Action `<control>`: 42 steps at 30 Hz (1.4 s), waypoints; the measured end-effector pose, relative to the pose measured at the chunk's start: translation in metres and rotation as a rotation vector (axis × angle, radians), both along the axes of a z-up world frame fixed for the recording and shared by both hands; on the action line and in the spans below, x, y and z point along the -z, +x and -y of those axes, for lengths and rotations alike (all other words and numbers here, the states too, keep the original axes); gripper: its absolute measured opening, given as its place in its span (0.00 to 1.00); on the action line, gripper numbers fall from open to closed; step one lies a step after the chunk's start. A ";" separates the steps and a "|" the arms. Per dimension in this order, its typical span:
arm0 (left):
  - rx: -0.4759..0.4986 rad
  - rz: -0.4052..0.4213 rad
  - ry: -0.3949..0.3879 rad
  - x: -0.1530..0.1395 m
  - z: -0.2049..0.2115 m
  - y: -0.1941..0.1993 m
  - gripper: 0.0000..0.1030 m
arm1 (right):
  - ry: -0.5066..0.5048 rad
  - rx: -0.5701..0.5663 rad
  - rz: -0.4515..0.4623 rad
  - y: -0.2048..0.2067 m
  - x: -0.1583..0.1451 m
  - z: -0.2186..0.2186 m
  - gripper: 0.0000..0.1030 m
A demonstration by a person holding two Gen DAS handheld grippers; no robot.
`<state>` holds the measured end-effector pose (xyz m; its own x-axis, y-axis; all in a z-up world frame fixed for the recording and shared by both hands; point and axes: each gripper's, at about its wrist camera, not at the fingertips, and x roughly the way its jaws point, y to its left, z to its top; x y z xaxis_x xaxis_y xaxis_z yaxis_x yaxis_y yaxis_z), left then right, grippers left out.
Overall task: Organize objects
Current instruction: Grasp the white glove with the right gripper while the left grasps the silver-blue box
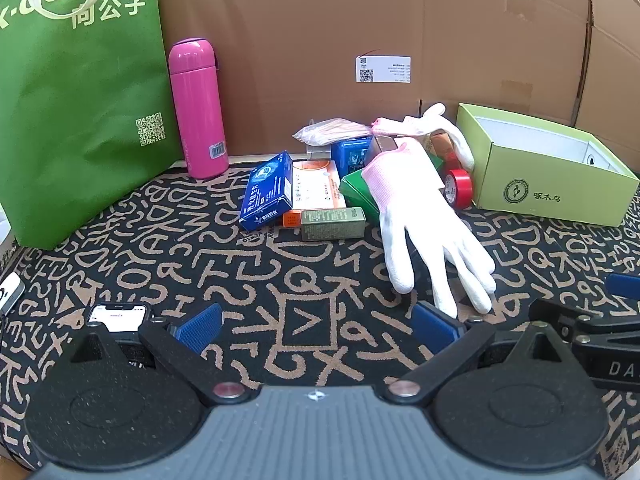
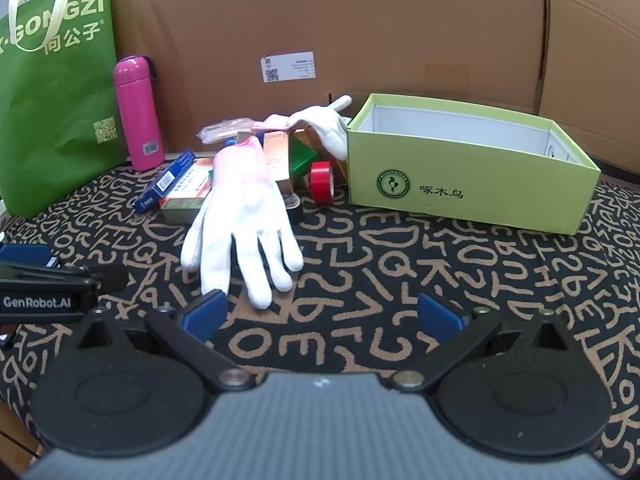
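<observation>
A white glove with a pink cuff [image 1: 424, 224] [image 2: 240, 220] lies fingers toward me over a pile of small boxes: a blue one [image 1: 268, 190] [image 2: 166, 180], an orange-white one [image 1: 316, 188], a green one [image 1: 356, 194]. A red tape roll [image 1: 460, 188] [image 2: 322, 182] stands beside an open light-green box [image 1: 556, 176] [image 2: 468, 172]. A second glove [image 1: 440, 124] [image 2: 328, 124] drapes at the back. My left gripper [image 1: 316, 328] is open and empty, just short of the glove's fingertips. My right gripper [image 2: 320, 316] is open and empty, to the right of the glove's fingertips.
A pink bottle [image 1: 196, 108] [image 2: 138, 112] and a green tote bag [image 1: 80, 100] [image 2: 52, 92] stand at the back left against a cardboard wall [image 1: 360, 20]. A phone [image 1: 116, 314] lies by my left finger. The surface is a black letter-patterned cloth [image 2: 440, 272].
</observation>
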<state>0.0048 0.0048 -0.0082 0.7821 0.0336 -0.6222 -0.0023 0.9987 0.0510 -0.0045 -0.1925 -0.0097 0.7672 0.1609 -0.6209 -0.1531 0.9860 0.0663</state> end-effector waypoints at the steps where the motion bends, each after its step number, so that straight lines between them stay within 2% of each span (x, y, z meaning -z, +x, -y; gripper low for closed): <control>1: 0.000 -0.002 -0.002 0.000 -0.001 0.001 1.00 | -0.001 -0.001 -0.002 0.001 0.001 0.000 1.00; 10: -0.009 -0.022 -0.011 0.005 -0.007 0.011 1.00 | -0.002 -0.015 -0.012 0.009 0.004 -0.005 1.00; 16: 0.008 -0.022 -0.073 0.007 -0.024 0.018 1.00 | 0.006 -0.101 0.053 0.017 0.009 -0.015 1.00; 19: -0.011 -0.013 -0.082 0.007 -0.033 0.023 1.00 | -0.011 -0.162 0.028 0.034 0.016 -0.030 1.00; 23: -0.033 -0.012 -0.068 0.007 -0.045 0.033 1.00 | 0.014 -0.239 -0.006 0.065 0.027 -0.051 1.00; 26: -0.031 -0.013 -0.082 0.005 -0.052 0.042 1.00 | 0.008 -0.241 -0.027 0.084 0.035 -0.062 0.99; 28: -0.012 -0.009 -0.088 0.004 -0.053 0.047 1.00 | 0.007 -0.233 -0.023 0.085 0.036 -0.061 0.73; 29: 0.001 -0.004 -0.089 0.004 -0.051 0.048 1.00 | 0.026 -0.242 -0.019 0.082 0.036 -0.056 0.52; 30: 0.018 0.001 -0.090 0.003 -0.050 0.051 1.00 | 0.050 -0.243 -0.020 0.079 0.034 -0.050 0.38; 31: 0.031 0.003 -0.091 0.002 -0.047 0.054 1.00 | 0.066 -0.239 -0.014 0.074 0.032 -0.044 0.34; 32: 0.043 0.003 -0.094 0.002 -0.044 0.057 1.00 | 0.067 -0.236 -0.005 0.069 0.030 -0.036 0.22; 35: 0.083 -0.001 -0.121 0.002 -0.033 0.067 0.99 | 0.041 -0.168 0.008 0.053 0.027 -0.009 0.17; 39: 0.157 -0.006 -0.180 0.004 -0.008 0.084 0.96 | 0.008 -0.068 -0.013 0.040 0.028 0.032 0.17; 42: 0.172 -0.015 -0.219 0.010 0.012 0.106 0.94 | 0.049 -0.055 -0.016 0.038 0.026 0.048 0.18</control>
